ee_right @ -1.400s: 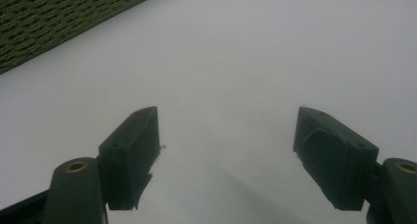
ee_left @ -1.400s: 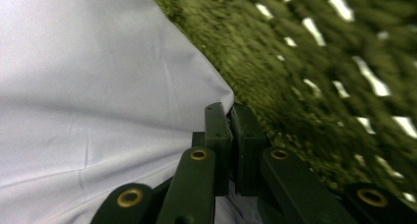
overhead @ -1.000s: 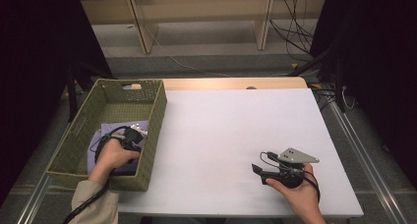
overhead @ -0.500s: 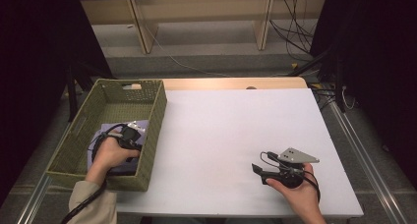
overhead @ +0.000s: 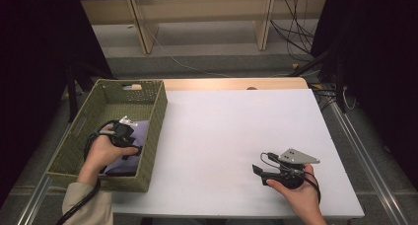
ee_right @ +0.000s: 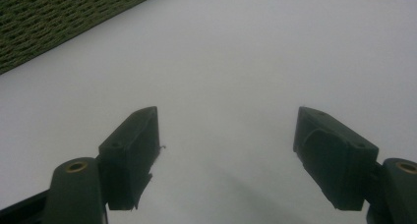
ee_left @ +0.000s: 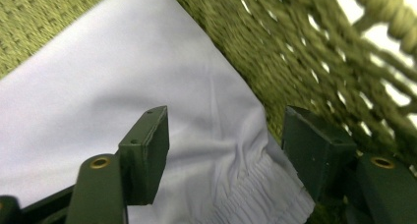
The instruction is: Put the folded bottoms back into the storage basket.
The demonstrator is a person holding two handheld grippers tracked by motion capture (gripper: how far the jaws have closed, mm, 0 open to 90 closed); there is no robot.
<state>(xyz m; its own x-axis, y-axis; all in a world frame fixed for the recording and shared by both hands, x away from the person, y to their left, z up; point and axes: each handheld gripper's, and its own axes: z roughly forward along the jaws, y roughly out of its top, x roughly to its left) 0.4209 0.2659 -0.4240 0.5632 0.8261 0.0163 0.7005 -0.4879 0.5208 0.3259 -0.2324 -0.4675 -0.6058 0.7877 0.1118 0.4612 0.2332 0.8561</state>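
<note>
A folded pale lavender cloth [overhead: 142, 130] lies in the green woven basket [overhead: 154, 136] at the table's left, on top of something dark. My left gripper [overhead: 131, 147] hangs just above it inside the basket. Its jaws have just been opening. In the left gripper view the cloth [ee_left: 123, 86] with its gathered hem lies below and between the jaws of the left gripper [ee_left: 223, 150], and the pads do not press on it. My right gripper [overhead: 257, 173] rests open at the front right of the white table [overhead: 231, 126], nothing between its fingers [ee_right: 133, 155].
The basket wall [ee_left: 305, 67] stands close to the left gripper's right jaw. In the right gripper view the basket [ee_right: 59, 17] lies far off at the upper left across bare table [ee_right: 236, 52]. Shelving and cables sit beyond the table's far edge.
The left hand has lifted slightly and shifted a little farther into the basket, and its jaws have let go of the cloth. The right hand has stayed put.
</note>
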